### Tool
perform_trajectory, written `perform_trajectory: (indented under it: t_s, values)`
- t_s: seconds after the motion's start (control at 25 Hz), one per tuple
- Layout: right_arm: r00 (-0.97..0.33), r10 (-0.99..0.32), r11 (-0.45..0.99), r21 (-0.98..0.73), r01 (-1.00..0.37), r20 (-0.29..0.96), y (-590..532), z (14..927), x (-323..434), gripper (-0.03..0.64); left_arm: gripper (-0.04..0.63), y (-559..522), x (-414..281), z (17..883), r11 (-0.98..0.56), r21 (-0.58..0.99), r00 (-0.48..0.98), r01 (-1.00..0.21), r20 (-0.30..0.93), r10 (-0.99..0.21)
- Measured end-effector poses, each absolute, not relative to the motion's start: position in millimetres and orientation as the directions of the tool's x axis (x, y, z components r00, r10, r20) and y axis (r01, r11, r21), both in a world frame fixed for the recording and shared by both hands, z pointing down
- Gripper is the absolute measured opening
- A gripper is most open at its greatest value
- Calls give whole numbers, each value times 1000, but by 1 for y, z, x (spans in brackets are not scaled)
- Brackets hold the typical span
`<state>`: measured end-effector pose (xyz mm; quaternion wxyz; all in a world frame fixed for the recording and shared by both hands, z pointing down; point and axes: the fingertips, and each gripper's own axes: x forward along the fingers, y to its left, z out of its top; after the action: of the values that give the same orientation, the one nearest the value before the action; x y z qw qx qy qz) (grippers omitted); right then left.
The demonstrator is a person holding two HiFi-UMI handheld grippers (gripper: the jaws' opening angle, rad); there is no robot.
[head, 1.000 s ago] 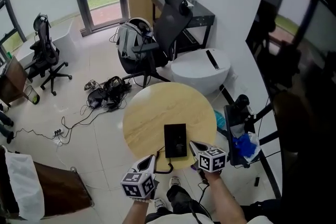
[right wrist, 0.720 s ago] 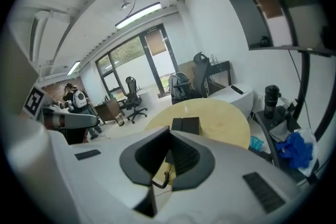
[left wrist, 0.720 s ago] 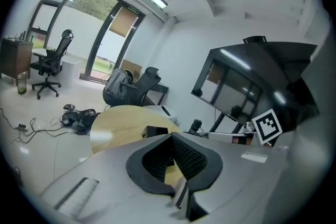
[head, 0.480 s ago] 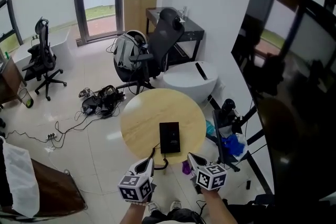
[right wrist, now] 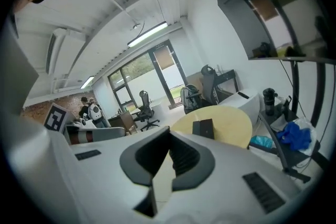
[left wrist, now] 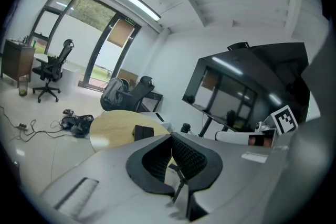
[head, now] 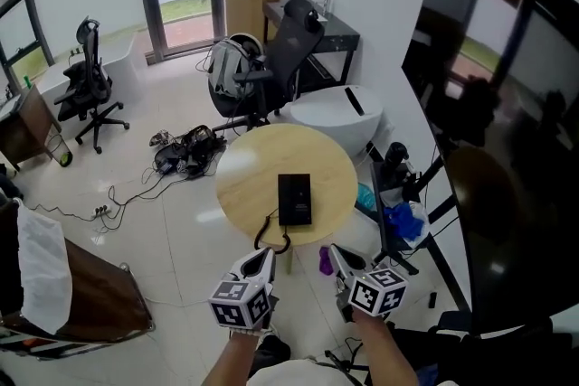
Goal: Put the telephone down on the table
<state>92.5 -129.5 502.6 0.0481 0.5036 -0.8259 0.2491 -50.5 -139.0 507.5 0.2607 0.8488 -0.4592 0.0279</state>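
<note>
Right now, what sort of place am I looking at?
Most likely an office or lab workroom: a rolling office chair, a large dark screen on a stand, and a round wooden table with a black telephone lying on it.

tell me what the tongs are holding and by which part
Nothing: the left tongs and right tongs are both shut and empty; the telephone lies on the table.

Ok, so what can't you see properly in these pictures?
Telephone: head view, too small to show buttons or a handset.
Its cord: head view, too thin to follow past the edge of the round table.
Purple thing: head view, too small to name, partly behind the right tool.
Person's arms: head view, cut off by the bottom edge.
</note>
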Motion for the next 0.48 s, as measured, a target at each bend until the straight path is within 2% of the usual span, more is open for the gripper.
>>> perform_trajectory:
  t_s: [0.24, 0.48]
  values:
    - [-538, -775, 445, -317, -837, 332, -65, 503, 89, 8, -14, -80, -34, 499, -440, 378, 557, -815, 295, -777]
    - [-550, -778, 453, -334, -826, 304, -16, 500, 97, 9, -14, -32, -24, 496, -431, 361, 540, -827, 300, -787]
